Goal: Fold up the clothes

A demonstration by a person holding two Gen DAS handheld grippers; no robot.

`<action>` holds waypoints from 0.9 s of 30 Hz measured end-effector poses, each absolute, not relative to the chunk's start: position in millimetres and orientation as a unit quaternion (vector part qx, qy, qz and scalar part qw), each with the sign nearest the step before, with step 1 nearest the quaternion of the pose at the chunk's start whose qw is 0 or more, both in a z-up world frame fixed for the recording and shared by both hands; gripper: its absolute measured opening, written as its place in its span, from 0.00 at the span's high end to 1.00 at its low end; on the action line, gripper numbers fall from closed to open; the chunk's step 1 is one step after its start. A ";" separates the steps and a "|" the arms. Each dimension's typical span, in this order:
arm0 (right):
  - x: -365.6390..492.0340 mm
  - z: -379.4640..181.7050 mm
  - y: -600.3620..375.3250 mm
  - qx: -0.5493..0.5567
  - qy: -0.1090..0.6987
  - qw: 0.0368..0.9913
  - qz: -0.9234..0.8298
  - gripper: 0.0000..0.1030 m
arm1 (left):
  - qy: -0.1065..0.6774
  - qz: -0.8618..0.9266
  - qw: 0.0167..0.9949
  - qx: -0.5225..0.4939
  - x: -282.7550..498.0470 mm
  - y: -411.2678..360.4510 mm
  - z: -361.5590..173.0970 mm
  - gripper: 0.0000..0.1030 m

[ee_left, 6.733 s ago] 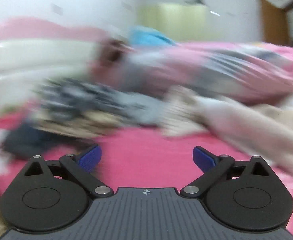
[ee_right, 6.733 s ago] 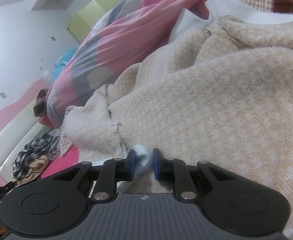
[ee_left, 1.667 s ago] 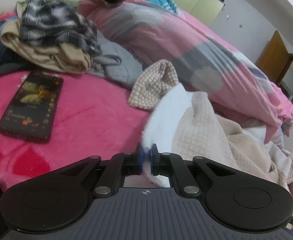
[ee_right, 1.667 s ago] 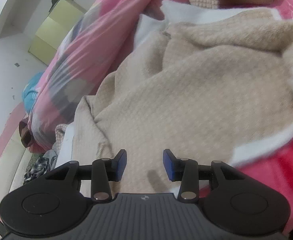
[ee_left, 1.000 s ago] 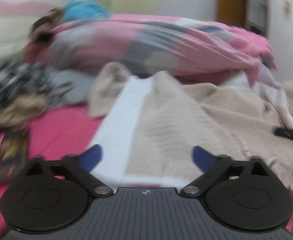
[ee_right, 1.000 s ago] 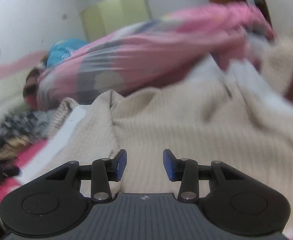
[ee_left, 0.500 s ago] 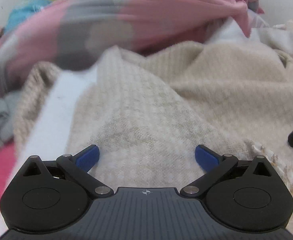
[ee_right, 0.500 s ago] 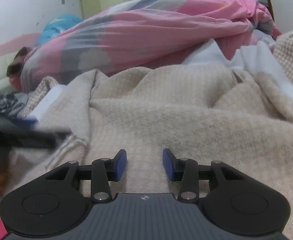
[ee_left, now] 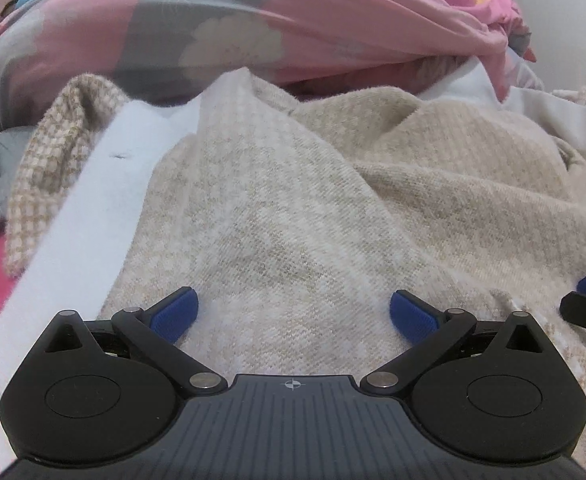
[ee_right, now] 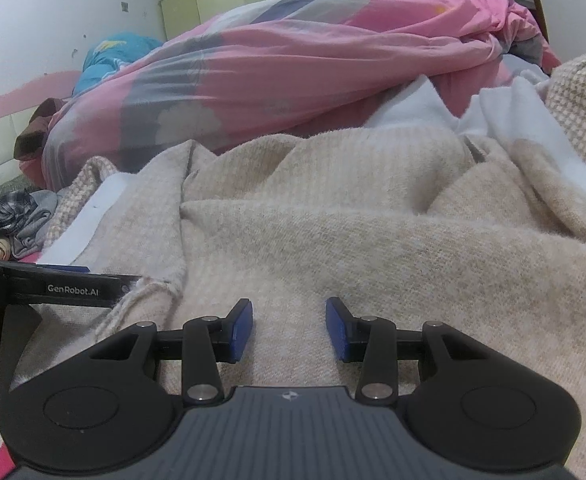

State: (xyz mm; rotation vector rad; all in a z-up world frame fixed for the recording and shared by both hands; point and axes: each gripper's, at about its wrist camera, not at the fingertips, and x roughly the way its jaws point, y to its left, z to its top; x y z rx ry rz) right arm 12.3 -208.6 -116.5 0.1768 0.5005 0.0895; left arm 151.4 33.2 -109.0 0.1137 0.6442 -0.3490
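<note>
The left hand-held gripper [ee_left: 294, 314], black with blue pads, points downward with its jaws spread wide and nothing between the pads. The right hand-held gripper [ee_right: 289, 330], of the same black and blue build, also tilts downward, its jaws partly apart and gripping nothing. The two sit near each other, side by side.

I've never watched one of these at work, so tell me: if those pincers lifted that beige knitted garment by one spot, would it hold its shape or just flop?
Probably flop: the beige knitted garment already lies in soft folds and ridges on the bed. It looks thick and fleecy, with a white lining, so likely bulky yet light. The fuzzy knit should grip well between the left gripper pads rather than slip.
</note>
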 end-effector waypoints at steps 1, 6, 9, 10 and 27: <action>12.6 -116.7 -208.6 0.087 0.248 0.964 0.045 0.56 | 0.314 -0.170 0.932 0.056 151.4 33.1 -109.1 0.00; 13.8 -117.6 -208.5 0.087 0.252 0.962 0.050 0.53 | 0.314 -0.171 0.932 0.056 152.7 34.6 -108.9 0.00; 14.3 -118.3 -208.3 0.088 0.254 0.962 0.051 0.52 | 0.314 -0.171 0.932 0.056 152.5 34.2 -108.9 0.00; 14.6 -118.5 -208.5 0.089 0.255 0.962 0.052 0.52 | 0.314 -0.171 0.932 0.056 152.5 34.2 -108.8 0.00; 16.2 -120.3 -213.8 0.113 0.256 0.957 0.070 0.44 | 0.313 -0.172 0.933 0.055 151.5 34.6 -110.8 0.00</action>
